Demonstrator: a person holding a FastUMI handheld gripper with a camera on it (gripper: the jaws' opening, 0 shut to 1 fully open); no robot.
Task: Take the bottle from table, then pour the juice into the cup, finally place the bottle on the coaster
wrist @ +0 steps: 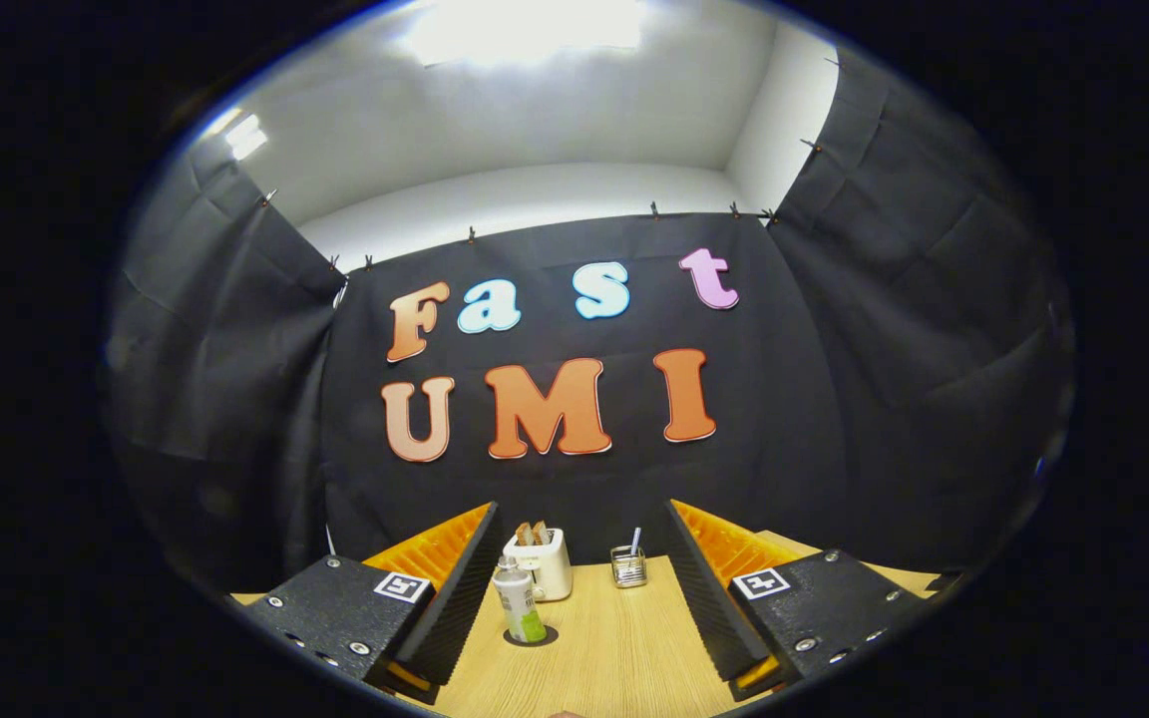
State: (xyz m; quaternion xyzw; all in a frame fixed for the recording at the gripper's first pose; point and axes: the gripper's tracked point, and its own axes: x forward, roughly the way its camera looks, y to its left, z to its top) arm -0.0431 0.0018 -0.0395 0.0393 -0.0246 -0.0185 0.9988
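A small bottle (pixel 519 600) with a white cap and a white and green label stands upright on a dark round coaster (pixel 535 637) on the wooden table (pixel 614 648). It sits between my fingers, close to the inner side of the left finger (pixel 455 598) and apart from it. A small glass cup (pixel 628 566) with a thin stick in it stands farther back, nearer the right finger. My gripper (pixel 580 514) is open wide and holds nothing.
A white toaster (pixel 543 564) with bread slices in it stands right behind the bottle. Black cloth walls close the booth at the table's far edge and on both sides.
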